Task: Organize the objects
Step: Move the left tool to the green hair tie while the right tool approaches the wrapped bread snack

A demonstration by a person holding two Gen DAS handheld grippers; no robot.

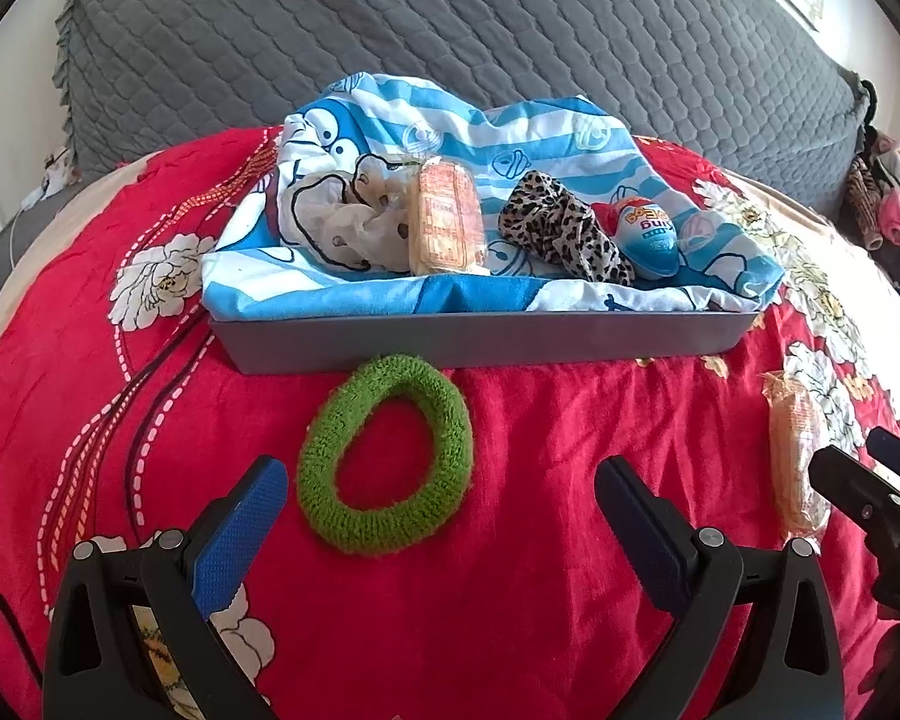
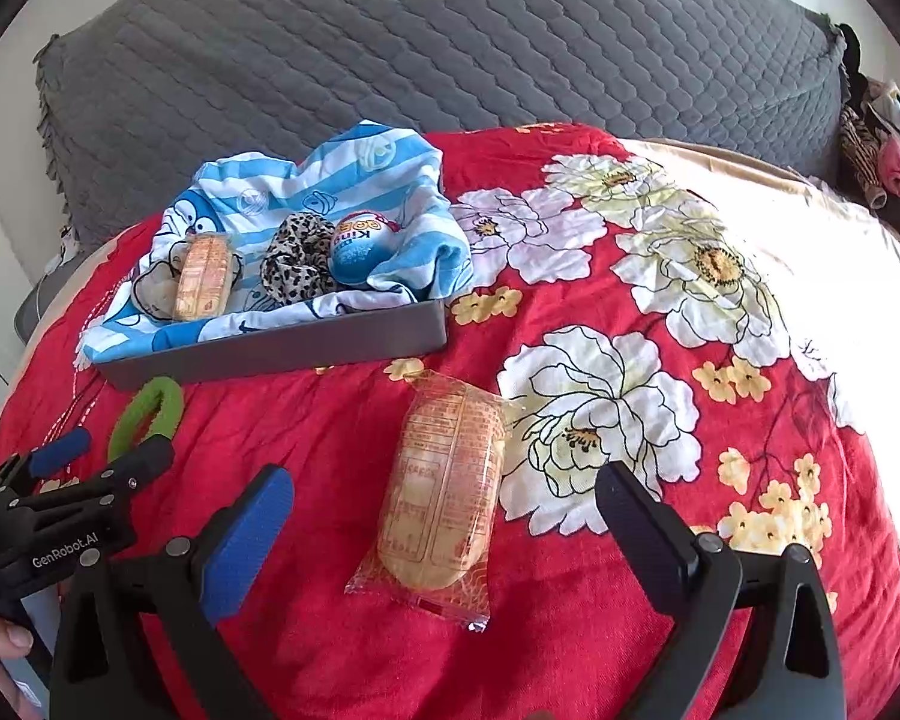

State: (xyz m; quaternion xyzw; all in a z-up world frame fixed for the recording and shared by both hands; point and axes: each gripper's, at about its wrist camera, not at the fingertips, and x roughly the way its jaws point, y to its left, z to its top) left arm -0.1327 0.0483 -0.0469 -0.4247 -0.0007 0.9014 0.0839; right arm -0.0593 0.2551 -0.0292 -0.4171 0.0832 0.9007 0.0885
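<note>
A: Left hand-held gripper [image 1: 441, 498]?
B: Spread wide, empty, green hair tie [image 1: 385, 457] on the bed [image 1: 540, 540] between its fingers.
A: Right hand-held gripper [image 2: 444, 510]?
B: Also wide, empty, straddling a wrapped snack [image 2: 444, 492].
A: Counts?
B: Two snacks, second [image 1: 447, 217] in the gray tray [image 1: 486, 341]. One leopard scrunchie [image 1: 564, 234], one Kinder egg [image 1: 645, 237], on blue striped cloth [image 1: 390, 114].

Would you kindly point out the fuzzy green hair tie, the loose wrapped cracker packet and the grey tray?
Fuzzy green hair tie [image 1: 450, 402]: left wrist view, its upper right band.
Loose wrapped cracker packet [image 2: 441, 492]: right wrist view, wrapper's middle.
Grey tray [image 1: 480, 342]: left wrist view, its front wall.
</note>
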